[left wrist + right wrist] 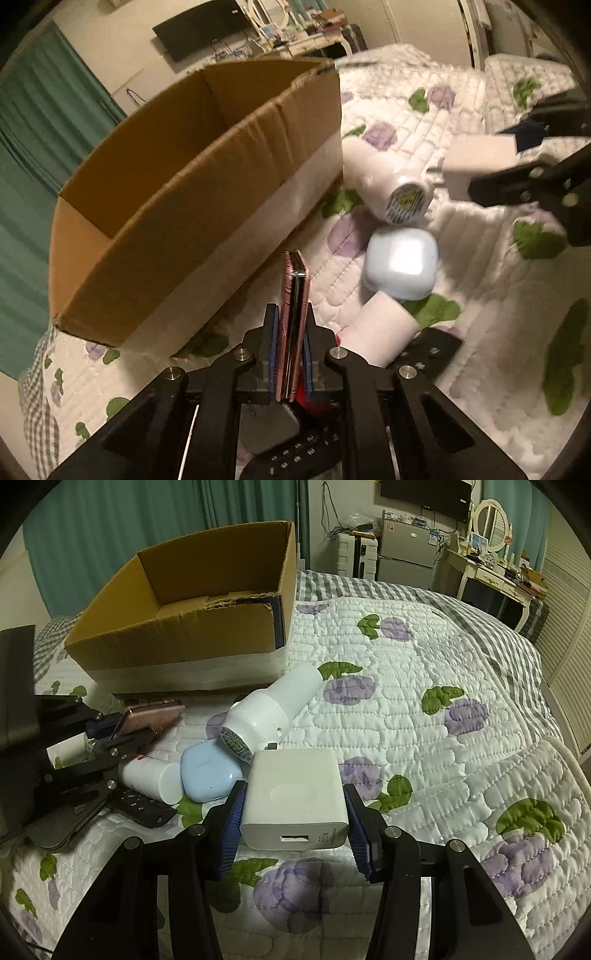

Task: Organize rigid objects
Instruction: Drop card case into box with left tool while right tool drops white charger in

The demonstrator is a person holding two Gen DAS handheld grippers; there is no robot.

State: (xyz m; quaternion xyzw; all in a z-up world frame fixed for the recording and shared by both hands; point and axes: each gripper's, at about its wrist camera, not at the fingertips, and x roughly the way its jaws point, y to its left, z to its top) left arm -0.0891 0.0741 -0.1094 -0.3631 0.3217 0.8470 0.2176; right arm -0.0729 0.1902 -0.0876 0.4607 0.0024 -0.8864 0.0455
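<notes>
My left gripper (291, 321) is shut on a pink phone (294, 295), held on edge above the quilt, just right of an open cardboard box (177, 206). My right gripper (293, 812) is shut on a white charger block (295, 797) and holds it over the quilt; it also shows in the left wrist view (480, 162). On the quilt lie a white bottle (273, 709), a light blue case (207, 771), a small white tube (151, 775) and a black remote (144, 808). The box (177, 627) looks empty inside.
The bed's flowered quilt (424, 738) stretches to the right. A dresser with a round mirror (491, 517), a small fridge (406, 550) and teal curtains (147, 513) stand behind the bed.
</notes>
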